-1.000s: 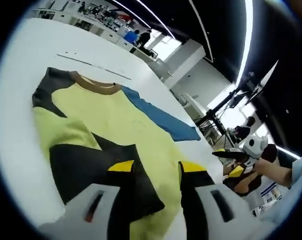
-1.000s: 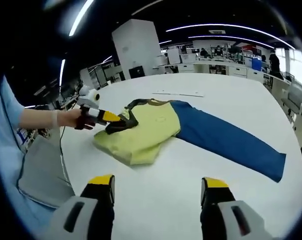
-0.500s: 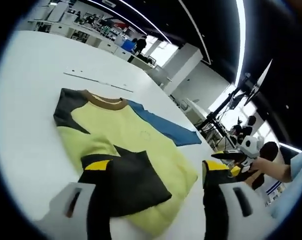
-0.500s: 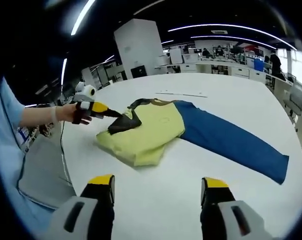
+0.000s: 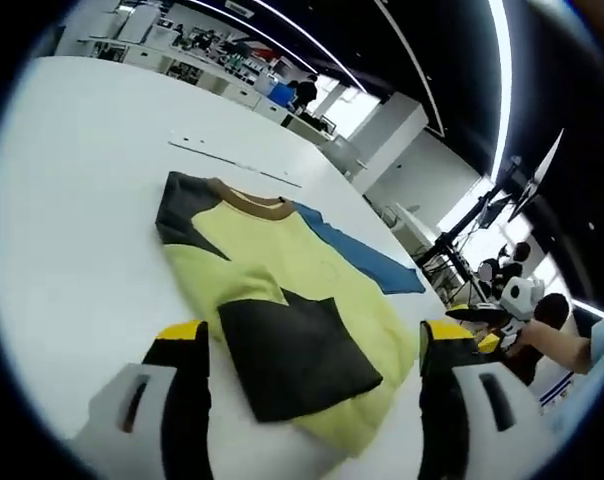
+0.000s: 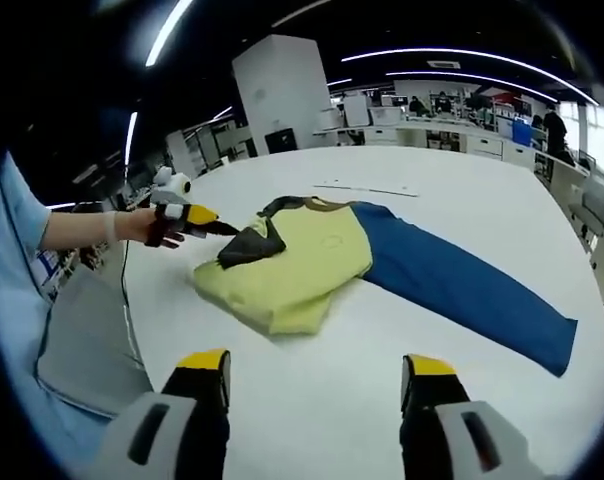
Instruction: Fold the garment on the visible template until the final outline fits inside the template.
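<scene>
Tabletop: white, broad, carrying the garment near its middle, well ahead of my right gripper.

Garment: yellow body, brown collar, dark shoulder panel at the collar end. Blue sleeve lay stretched flat out to the side, unfolded. Dark sleeve lay folded over onto the yellow body, flat.

Change over the last second: a second ago my left gripper was closed on the dark sleeve, the cloth pinched between the fingers. Half a second ago the fingers had parted and the sleeve lay loose. By this moment the left gripper had backed away; its fingers stood wide apart, either side of the folded sleeve in the left gripper view, holding nothing. In the right gripper view it sat just off the dark sleeve's edge, in my hand; I could not tell whether the tips touched cloth.

Right gripper: fingers apart, empty, over bare tabletop, much as before. Blue sleeve unchanged throughout.
</scene>
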A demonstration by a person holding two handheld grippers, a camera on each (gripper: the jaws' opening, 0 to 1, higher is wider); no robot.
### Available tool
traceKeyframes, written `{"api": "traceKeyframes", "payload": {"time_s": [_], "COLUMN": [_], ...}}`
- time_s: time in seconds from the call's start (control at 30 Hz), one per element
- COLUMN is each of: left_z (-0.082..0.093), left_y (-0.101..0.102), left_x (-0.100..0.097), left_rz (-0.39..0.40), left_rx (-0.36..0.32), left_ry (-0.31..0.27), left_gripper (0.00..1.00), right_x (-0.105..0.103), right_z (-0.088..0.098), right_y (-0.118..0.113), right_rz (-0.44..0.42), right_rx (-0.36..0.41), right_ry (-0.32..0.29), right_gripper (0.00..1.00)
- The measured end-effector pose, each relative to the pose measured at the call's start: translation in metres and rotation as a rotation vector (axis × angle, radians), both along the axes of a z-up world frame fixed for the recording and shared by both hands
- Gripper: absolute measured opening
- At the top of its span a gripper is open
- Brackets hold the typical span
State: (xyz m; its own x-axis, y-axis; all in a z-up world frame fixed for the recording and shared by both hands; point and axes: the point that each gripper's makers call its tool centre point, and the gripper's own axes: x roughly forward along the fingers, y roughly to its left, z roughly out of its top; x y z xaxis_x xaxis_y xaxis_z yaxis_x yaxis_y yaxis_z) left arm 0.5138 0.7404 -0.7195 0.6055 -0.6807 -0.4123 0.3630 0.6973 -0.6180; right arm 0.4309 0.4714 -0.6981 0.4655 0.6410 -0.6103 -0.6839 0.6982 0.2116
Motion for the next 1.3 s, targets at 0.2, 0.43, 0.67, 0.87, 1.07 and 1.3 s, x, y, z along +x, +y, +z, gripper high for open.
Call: {"api": "traceKeyframes", "payload": {"time_s": [0.2,0.43,0.67,0.87,1.07,1.3], "left_z": [-0.01,-0.015,-0.02,-0.021,-0.021,-0.02], "left_y": [0.001,0.007,0.02,0.023,0.029,0.033], "left_x": [0.0,0.004,0.01,0.01,0.01,0.009], "left_rz": [0.012,0.04,0.092,0.104,0.126,0.136], "left_rx": [-0.008,-0.005,-0.029,-0.037,-0.049,-0.06], "left_ry": [0.034,0.049,0.08,0.091,0.1,0.102], "left_gripper": [0.67,0.54,0.37,0.26,0.16,0.08], "right_x": [-0.004,-0.006,-0.009,-0.009,-0.005,-0.004], "right_z": [0.0,-0.002,-0.006,-0.008,-0.008,-0.01], "right_y": [-0.006,-0.011,-0.011,-0.011,-0.014,-0.015], "right_rz": [-0.015,-0.031,-0.036,-0.035,-0.035,-0.033], "right_rx": [0.001,-0.002,0.0,0.0,0.0,-0.002], "right_ry": [0.007,0.012,0.024,0.029,0.026,0.028], "right_gripper": [0.69,0.68,0.68,0.68,0.68,0.68]}}
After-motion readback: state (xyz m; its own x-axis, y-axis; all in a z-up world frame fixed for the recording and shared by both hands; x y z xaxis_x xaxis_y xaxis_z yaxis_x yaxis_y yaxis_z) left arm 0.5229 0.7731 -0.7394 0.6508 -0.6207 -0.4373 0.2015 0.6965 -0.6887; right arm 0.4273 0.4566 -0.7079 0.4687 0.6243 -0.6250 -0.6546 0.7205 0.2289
